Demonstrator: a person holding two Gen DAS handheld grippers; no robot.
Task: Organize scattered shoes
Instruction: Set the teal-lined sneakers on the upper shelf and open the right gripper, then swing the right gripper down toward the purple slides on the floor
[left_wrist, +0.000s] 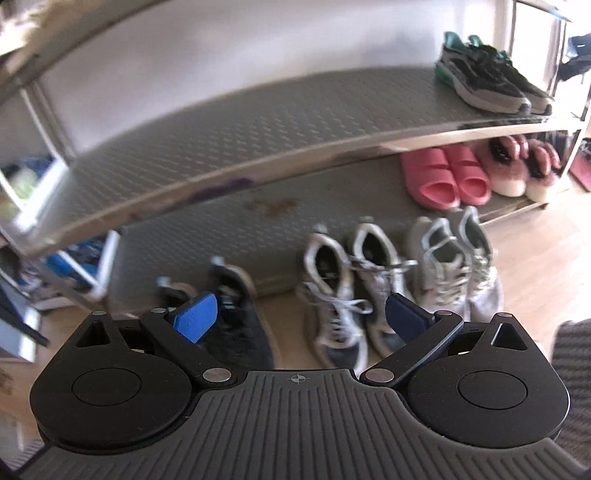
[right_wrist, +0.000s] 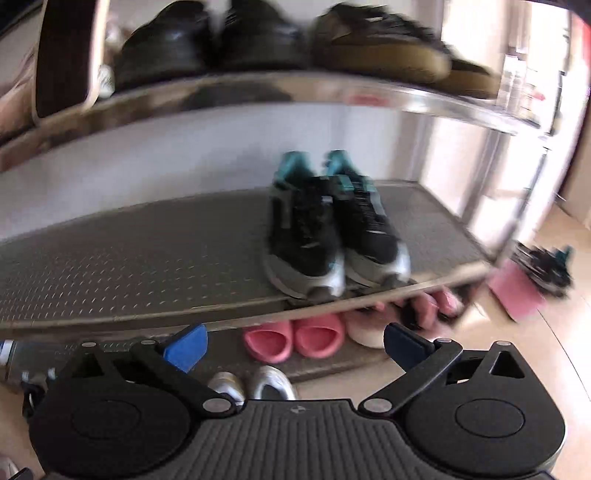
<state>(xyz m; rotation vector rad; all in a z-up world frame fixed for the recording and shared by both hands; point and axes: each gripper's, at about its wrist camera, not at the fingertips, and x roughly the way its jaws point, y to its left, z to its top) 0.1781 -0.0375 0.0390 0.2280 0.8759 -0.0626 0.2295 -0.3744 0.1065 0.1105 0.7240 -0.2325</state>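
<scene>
Shoes are spread over a steel rack and the floor before it: a pair of black sneakers with teal heels and grey soles (right_wrist: 332, 229) is set side by side near the right end of the embossed grey middle shelf (right_wrist: 129, 258), toes at its front edge. On the bottom shelf a pair of pink foam slides (left_wrist: 447, 177) is lined up beside fluffy pink-and-white slippers (left_wrist: 517, 166). On the wooden floor three pairs are left unshelved: white-and-grey laced sneakers (left_wrist: 347, 291), pale grey sneakers (left_wrist: 458, 266) just to their right, and dark knit sneakers (left_wrist: 229, 306) to their left. The left tongs (left_wrist: 299, 317) are held apart and empty above the floor pairs; the right tongs (right_wrist: 295, 343) are likewise spread wide with nothing between them, facing the shelved black pair. Trouble is judged likeliest at the next pick: loose, tangled laces on the white-and-grey pair could be snagged, so that one shoe is dragged along with the other. A grip on a soft collar could also slip, and a shoe set too near the shelf's edge could be tipped off.
</scene>
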